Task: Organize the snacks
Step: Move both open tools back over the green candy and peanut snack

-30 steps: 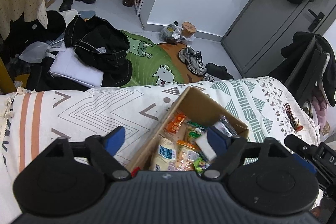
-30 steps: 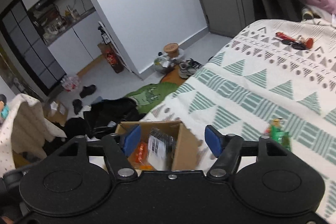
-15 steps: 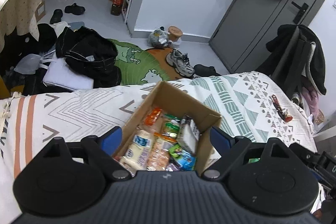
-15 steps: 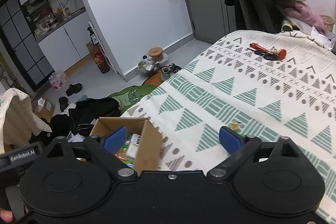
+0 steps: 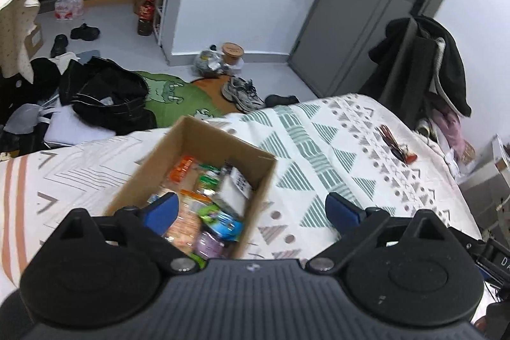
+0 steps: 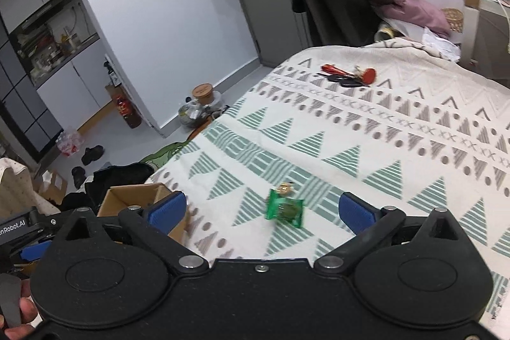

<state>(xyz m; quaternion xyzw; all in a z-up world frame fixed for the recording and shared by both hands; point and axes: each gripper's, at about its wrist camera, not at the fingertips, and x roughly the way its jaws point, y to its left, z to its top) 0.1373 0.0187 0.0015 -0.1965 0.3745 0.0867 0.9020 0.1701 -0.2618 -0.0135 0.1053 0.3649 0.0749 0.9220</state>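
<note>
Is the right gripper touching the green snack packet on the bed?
Apart. In the right wrist view the green snack packet lies on the bedspread ahead of the open right gripper, with bare cloth showing between it and both fingers.

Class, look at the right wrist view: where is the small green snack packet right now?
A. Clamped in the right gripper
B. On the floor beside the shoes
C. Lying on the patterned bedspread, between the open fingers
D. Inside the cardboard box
C. The green snack packet lies alone on the patterned bedspread, outside the cardboard box, with the right gripper open around it and touching nothing.
</note>
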